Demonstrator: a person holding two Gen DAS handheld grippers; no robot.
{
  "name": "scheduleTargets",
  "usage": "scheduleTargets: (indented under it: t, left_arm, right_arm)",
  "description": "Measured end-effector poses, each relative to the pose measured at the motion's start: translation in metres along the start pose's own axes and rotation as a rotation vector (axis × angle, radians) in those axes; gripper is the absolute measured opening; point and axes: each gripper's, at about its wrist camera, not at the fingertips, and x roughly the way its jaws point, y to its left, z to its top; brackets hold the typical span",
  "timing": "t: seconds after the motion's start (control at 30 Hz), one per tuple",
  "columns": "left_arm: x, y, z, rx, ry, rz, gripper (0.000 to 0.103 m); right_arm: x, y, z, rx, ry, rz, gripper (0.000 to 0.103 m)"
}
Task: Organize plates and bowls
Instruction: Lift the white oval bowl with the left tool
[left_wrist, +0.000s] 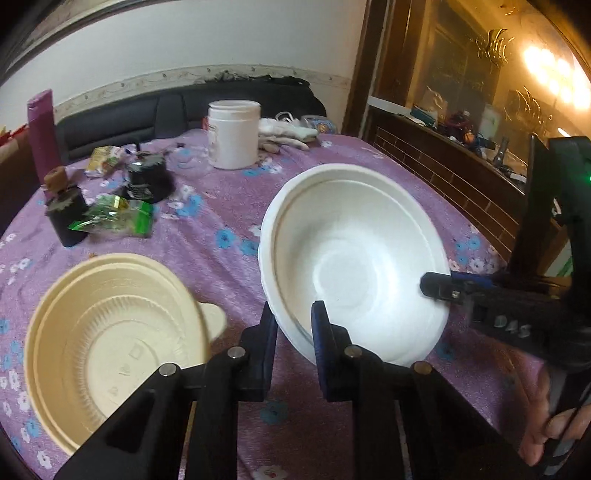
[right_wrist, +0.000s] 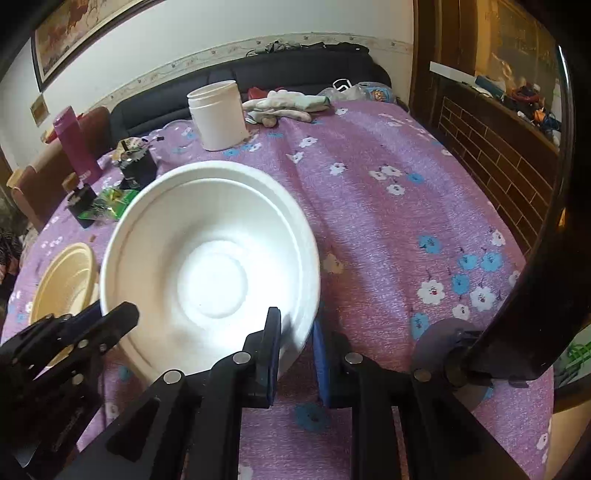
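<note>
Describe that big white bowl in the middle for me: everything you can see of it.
The white bowl is wide and shallow, matte like foam or moulded pulp, with a stepped rim and a flat round base. It looks like a nested stack, since several rim edges show on its left side. It is empty and tilted, lifted above the purple flowered tablecloth. The left gripper has its jaws shut on the near-left rim, and the right gripper has its jaws shut on the opposite rim.

Home living room: dark sofa, framed painting, floral tablecloth on table.
</note>
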Motion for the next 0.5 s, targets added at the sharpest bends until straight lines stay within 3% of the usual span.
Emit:
scheduleTargets:
  t: [0.27,0.5]
  left_arm:
    - [-0.031,0.020,0.004,-0.045,-0.016,-0.002,0.018]
    - [-0.042,0.026,0.004,-0.060,-0.023,0.015,0.018]
  right_arm:
    - [-0.026,-0.004,0.000,0.091,-0.020,0.251,0.019]
    - [-0.033,0.009,-0.001,0.071,-0.035,0.335,0.020]
